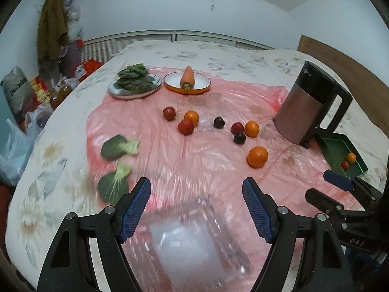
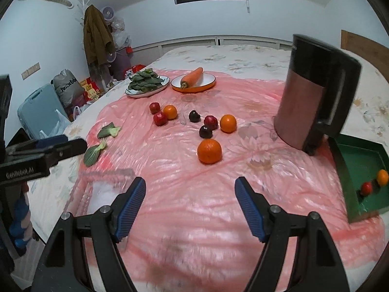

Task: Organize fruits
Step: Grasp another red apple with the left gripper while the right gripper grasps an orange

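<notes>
Oranges, red fruits and dark plums lie loose on a pink plastic sheet. The nearest orange also shows in the left wrist view. A green tray at the right holds one orange and one red fruit. A clear container lies below my left gripper, which is open and empty. My right gripper is open and empty above the sheet, short of the nearest orange.
A dark kettle stands beside the green tray. At the back, a plate of greens and an orange-rimmed dish with a carrot. Two bok choy pieces lie at the left. The bed edge drops off left.
</notes>
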`<action>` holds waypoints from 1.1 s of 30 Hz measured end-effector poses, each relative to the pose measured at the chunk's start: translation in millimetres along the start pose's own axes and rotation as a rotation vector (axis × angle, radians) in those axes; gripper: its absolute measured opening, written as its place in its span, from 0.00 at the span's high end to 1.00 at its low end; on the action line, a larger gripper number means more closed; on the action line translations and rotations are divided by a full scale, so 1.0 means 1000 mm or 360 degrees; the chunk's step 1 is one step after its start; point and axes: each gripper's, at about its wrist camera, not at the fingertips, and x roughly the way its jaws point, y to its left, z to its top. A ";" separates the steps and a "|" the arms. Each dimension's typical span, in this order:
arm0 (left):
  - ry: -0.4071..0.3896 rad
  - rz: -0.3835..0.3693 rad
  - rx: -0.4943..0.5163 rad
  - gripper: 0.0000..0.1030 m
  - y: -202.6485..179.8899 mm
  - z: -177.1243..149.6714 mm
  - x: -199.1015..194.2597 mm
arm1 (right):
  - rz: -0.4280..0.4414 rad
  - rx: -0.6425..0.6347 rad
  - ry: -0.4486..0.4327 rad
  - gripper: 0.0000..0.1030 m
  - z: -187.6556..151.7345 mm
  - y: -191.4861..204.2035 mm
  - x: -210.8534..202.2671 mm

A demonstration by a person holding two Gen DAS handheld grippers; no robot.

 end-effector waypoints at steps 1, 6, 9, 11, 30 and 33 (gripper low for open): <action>0.0010 -0.0001 0.0017 0.30 0.001 0.007 0.009 | 0.0007 0.0009 0.0001 0.00 0.003 -0.003 0.007; 0.0049 -0.0021 0.0044 0.32 0.009 0.029 0.043 | 0.0044 0.0041 0.0010 0.00 0.018 -0.013 0.040; 0.0080 -0.0028 0.0072 0.36 0.013 0.038 0.065 | 0.0046 0.0021 0.0019 0.00 0.024 -0.015 0.058; 0.0103 -0.0024 0.0096 0.40 0.013 0.043 0.080 | 0.0046 0.0015 0.0029 0.00 0.025 -0.016 0.070; 0.0225 -0.0013 0.0260 0.48 0.009 0.075 0.179 | 0.0071 -0.0007 0.0075 0.07 0.033 -0.038 0.121; 0.0251 -0.0014 0.0263 0.48 0.010 0.076 0.191 | 0.0079 -0.0005 0.0073 0.08 0.034 -0.040 0.125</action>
